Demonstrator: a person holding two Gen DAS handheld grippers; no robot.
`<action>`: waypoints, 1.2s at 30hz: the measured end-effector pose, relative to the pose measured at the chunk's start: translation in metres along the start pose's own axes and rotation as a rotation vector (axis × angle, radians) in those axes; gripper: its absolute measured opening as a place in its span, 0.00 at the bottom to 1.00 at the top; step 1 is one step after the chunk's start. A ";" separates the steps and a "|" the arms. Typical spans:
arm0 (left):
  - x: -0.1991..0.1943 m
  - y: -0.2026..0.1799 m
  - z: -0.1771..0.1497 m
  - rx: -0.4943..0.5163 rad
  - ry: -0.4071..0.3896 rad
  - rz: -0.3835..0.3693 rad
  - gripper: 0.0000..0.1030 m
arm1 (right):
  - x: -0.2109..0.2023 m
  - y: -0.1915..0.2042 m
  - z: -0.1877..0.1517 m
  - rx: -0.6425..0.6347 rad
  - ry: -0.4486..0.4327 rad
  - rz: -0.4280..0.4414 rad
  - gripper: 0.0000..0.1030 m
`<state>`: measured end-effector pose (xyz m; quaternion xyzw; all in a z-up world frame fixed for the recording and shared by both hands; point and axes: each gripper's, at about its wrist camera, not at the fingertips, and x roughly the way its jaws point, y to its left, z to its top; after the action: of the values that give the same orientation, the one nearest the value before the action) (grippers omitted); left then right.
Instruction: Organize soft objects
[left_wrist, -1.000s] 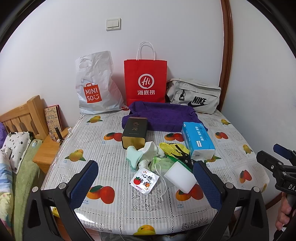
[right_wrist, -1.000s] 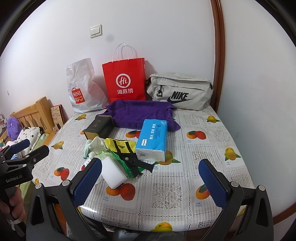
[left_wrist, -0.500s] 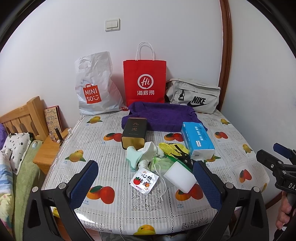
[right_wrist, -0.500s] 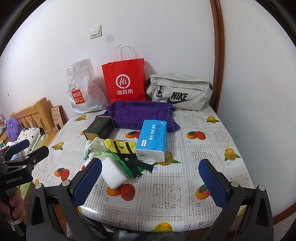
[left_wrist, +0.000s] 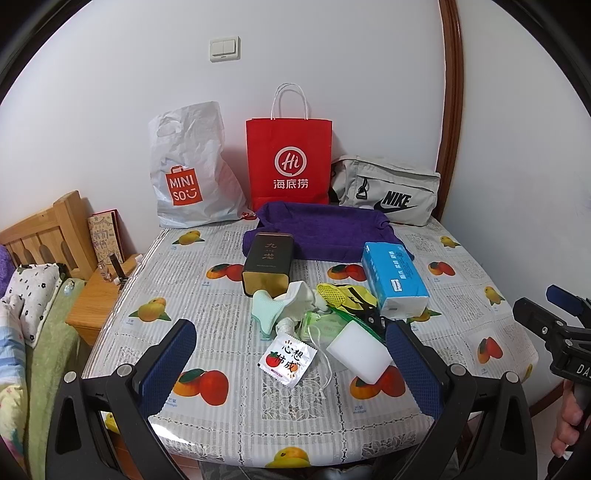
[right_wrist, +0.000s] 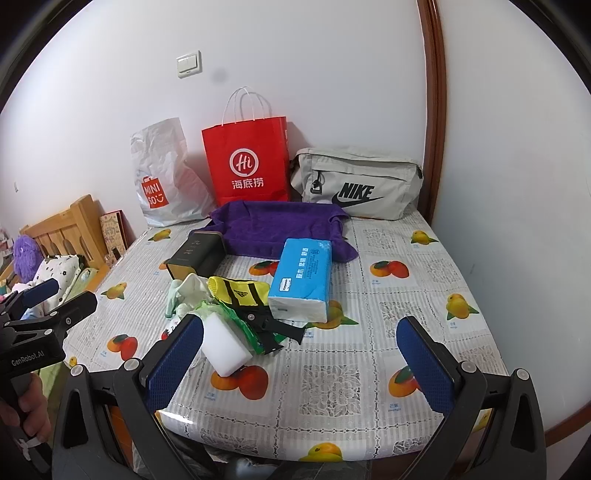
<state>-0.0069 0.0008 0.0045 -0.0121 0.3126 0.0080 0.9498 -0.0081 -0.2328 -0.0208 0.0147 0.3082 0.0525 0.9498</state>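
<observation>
Both the left claw and the right claw are hovering wide apart and empty, while a white sponge, likely light and squashy, is lying just ahead, best pinched across its flat sides.

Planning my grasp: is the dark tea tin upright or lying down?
Lying down: the dark tea tin rests on its long side on the table, gold end facing the camera.
</observation>
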 end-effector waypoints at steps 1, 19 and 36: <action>0.000 0.000 0.000 -0.001 0.000 0.000 1.00 | 0.000 0.000 0.000 -0.001 0.001 -0.001 1.00; 0.021 0.006 -0.010 -0.020 0.037 -0.028 1.00 | 0.014 -0.002 -0.004 0.008 0.009 0.028 1.00; 0.115 0.017 -0.053 0.015 0.201 -0.011 1.00 | 0.080 0.009 -0.034 -0.075 0.122 0.045 1.00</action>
<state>0.0538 0.0173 -0.1064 -0.0076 0.4061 -0.0006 0.9138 0.0353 -0.2148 -0.0943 -0.0171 0.3627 0.0864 0.9277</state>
